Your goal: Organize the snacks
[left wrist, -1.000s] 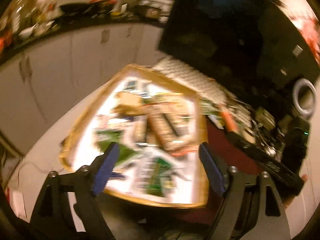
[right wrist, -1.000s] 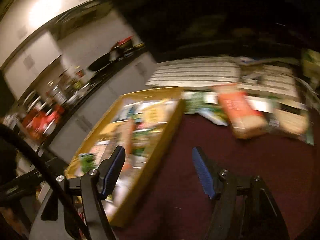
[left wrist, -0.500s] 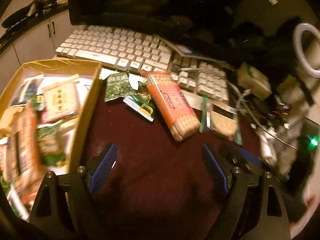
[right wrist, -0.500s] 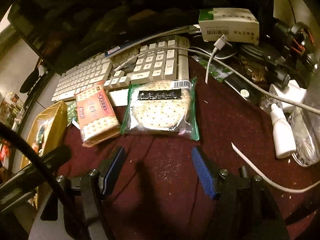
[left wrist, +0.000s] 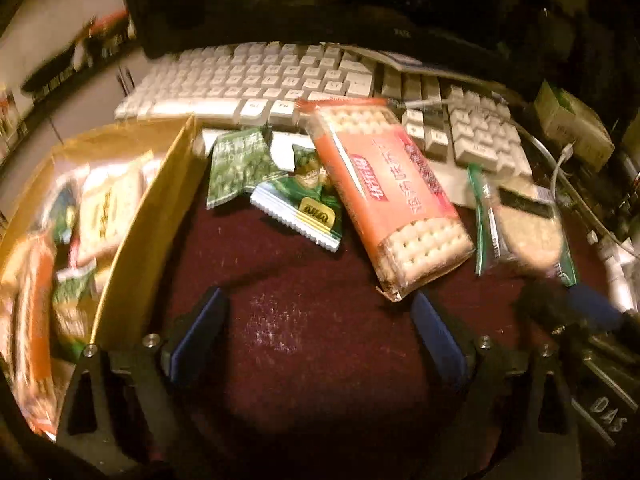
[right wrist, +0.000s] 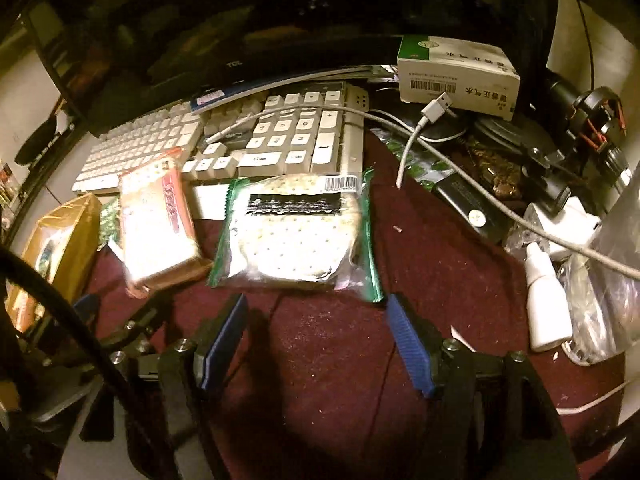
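The left gripper [left wrist: 320, 332] hangs over the dark red cloth tabletop [left wrist: 304, 344]; its blue fingers [left wrist: 196, 336] are opening with nothing between them. Just ahead lies the long orange cracker packet [left wrist: 384, 196], its far end resting on the white keyboard [left wrist: 256, 84]. Two small green snack bags [left wrist: 236, 164] lie between it and the yellow cardboard box [left wrist: 144, 220] full of snacks. The right gripper [right wrist: 320, 340], also opening and empty, points at the clear green-edged packet of round crackers [right wrist: 296, 228].
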A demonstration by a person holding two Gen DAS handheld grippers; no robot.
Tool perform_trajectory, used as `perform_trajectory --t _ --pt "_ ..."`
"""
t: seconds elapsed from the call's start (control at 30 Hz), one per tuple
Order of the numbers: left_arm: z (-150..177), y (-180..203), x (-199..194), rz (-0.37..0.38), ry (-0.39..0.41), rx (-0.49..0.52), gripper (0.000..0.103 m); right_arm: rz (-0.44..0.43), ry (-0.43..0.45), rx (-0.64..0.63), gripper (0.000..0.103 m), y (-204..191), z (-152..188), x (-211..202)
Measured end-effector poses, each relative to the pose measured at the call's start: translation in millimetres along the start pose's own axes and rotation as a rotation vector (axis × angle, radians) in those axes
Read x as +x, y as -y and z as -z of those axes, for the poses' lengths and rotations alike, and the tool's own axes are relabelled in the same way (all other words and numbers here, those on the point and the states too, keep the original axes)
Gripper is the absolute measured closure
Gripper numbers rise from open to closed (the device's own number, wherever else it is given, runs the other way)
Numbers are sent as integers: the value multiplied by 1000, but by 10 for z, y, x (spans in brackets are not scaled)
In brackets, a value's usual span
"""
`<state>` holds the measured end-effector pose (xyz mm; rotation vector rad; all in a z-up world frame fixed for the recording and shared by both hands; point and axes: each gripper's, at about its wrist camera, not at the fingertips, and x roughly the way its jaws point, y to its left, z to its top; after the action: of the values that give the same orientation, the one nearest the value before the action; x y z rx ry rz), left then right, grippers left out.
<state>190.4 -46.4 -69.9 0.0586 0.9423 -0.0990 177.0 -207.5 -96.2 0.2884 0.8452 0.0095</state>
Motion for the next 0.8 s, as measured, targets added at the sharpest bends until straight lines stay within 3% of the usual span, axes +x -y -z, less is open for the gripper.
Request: perform_trajectory --t 0.37,0.8 --pt "27 -42 -1 3 2 13 5 47 37 -43 21 10 100 -8" --pt "-37 -7 46 1 3 6 5 41 35 -40 20 29 78 -18"
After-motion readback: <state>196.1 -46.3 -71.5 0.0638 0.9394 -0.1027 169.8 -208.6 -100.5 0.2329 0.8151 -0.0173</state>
